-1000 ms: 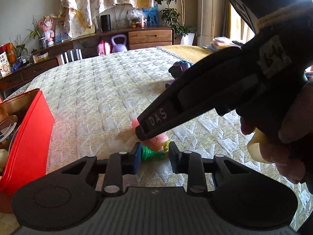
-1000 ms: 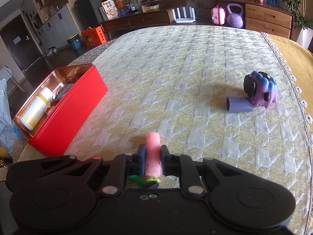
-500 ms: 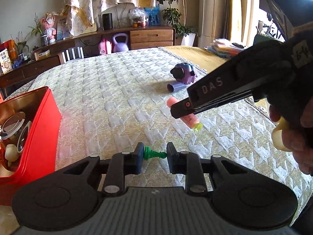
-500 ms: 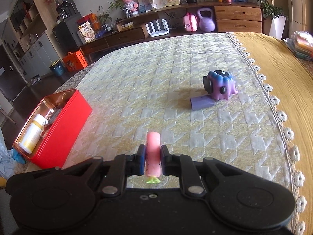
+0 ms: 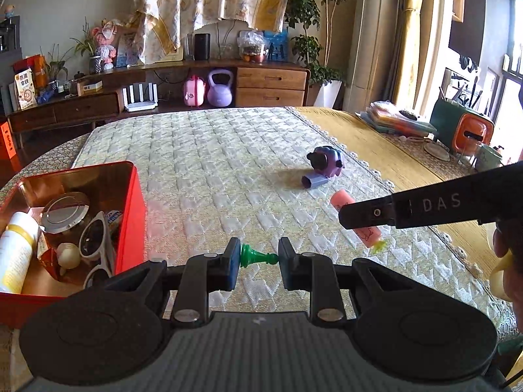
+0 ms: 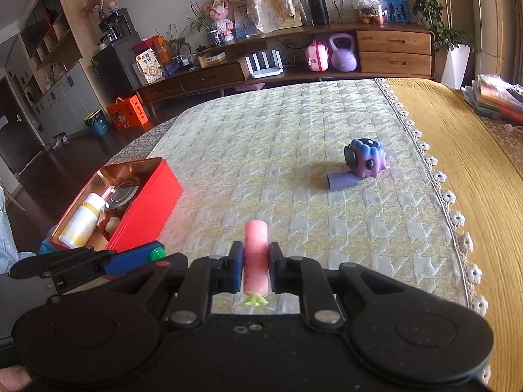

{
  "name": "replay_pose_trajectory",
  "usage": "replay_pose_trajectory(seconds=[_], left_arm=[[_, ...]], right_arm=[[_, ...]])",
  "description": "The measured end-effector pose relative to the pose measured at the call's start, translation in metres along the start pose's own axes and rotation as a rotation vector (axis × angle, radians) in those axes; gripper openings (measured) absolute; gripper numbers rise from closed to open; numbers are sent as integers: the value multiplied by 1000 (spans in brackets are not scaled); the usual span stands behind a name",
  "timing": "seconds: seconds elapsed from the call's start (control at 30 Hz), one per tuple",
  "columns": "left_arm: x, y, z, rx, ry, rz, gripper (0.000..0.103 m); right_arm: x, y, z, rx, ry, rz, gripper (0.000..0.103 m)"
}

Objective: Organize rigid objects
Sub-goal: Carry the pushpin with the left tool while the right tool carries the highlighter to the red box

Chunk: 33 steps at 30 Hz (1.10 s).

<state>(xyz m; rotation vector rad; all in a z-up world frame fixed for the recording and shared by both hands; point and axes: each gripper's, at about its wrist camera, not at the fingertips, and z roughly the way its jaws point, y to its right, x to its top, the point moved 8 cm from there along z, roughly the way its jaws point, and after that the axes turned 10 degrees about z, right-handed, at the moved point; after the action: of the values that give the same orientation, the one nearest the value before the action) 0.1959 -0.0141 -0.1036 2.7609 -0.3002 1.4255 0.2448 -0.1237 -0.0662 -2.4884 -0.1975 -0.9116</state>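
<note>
The left claw point(image 5: 259, 258) is clamped on a green chess pawn point(image 5: 258, 256), which lies crosswise between the two pads with its base against the left pad and its head against the right one. It is held in the air above the quilted tabletop point(image 5: 212, 163), just right of the red tin box point(image 5: 130, 219). The right claw point(image 6: 256, 266) is closed around a pink tube point(image 6: 256, 254) with a yellow-green cap at its lower end; the tube points forward between the pads and is off the cloth, further right of the box than the pawn. Inside the red tin box lie a white bottle with a yellow band point(image 5: 16, 254), a round glass lid point(image 5: 65, 212), white-framed sunglasses point(image 5: 96, 238) and a small pale ball point(image 5: 68, 254). Well to the right of the box and further back, a purple toy creature point(image 6: 367, 160) rests on the tabletop, touching a short lilac tube point(image 6: 341, 180) that lies on its side in front of it
</note>
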Motion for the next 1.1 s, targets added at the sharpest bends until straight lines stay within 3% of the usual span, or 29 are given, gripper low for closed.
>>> replay_pose_trajectory(seconds=[0.53,0.87,1.1], left_arm=[[-5,-73,-42,51,-28,-80,24],[-20,-132,-50,121,-58,-120,24],[-38,-165,-36,145,-121,-157,24]], right_arm=[[-2,-81,-5,83,16,-87,15],[-1,-131,20,135,-5,-129,15],[3,-160,52,163,-42,-149,15]])
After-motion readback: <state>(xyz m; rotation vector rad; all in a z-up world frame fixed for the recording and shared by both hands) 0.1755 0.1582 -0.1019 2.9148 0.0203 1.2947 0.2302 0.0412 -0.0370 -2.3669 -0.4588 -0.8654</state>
